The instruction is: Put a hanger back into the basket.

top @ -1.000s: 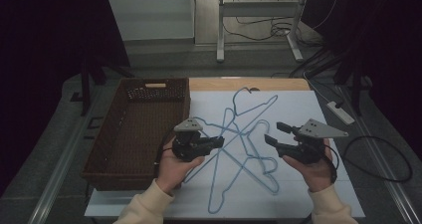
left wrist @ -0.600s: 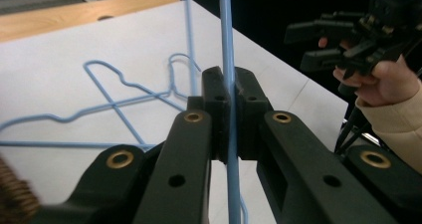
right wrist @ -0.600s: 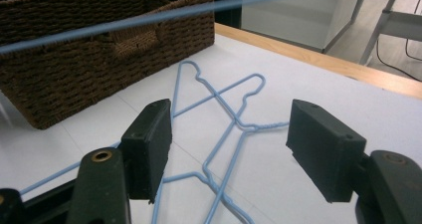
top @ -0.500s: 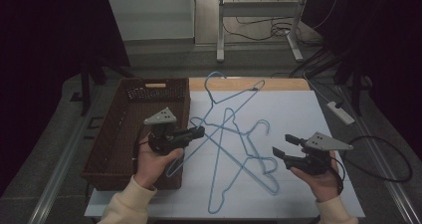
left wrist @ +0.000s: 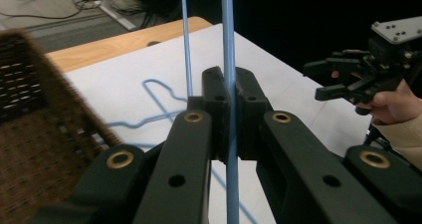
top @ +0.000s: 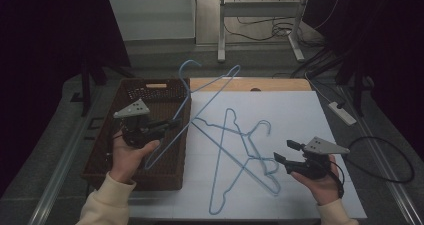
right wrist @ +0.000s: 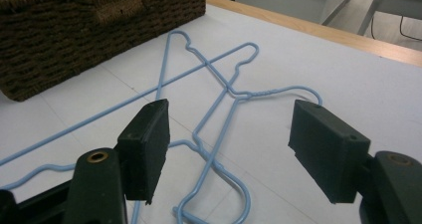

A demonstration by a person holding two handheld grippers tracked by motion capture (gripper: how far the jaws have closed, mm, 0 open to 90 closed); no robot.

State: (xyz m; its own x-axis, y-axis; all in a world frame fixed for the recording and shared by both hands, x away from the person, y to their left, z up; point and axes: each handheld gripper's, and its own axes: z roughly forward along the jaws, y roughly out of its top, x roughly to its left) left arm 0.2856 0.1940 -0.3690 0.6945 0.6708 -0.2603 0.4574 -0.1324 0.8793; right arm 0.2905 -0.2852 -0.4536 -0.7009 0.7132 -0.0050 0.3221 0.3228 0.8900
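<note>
A: Where's the lifted light-blue wire hanger (top: pixel 192 102) rn?

B: Left-centre of high view, clamped in left gripper (top: pixel 172 122), over the brown woven basket (top: pixel 100 157). Long axis runs diagonal, hook toward upper centre.

A: Right gripper (top: pixel 284 152)?

B: Lower right, jaws just been opening, nothing between. Two more blue hangers (top: pixel 240 157) lie just left of it on the white sheet (top: pixel 310 115), so it's nearer.

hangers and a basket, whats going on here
A person works two hand-held claws at a table. The left claw is shut on the wire of a blue hanger, holding it in the air over the wicker basket. Two more blue hangers lie crossed on the white sheet. The right claw is open beside them, holding nothing.
</note>
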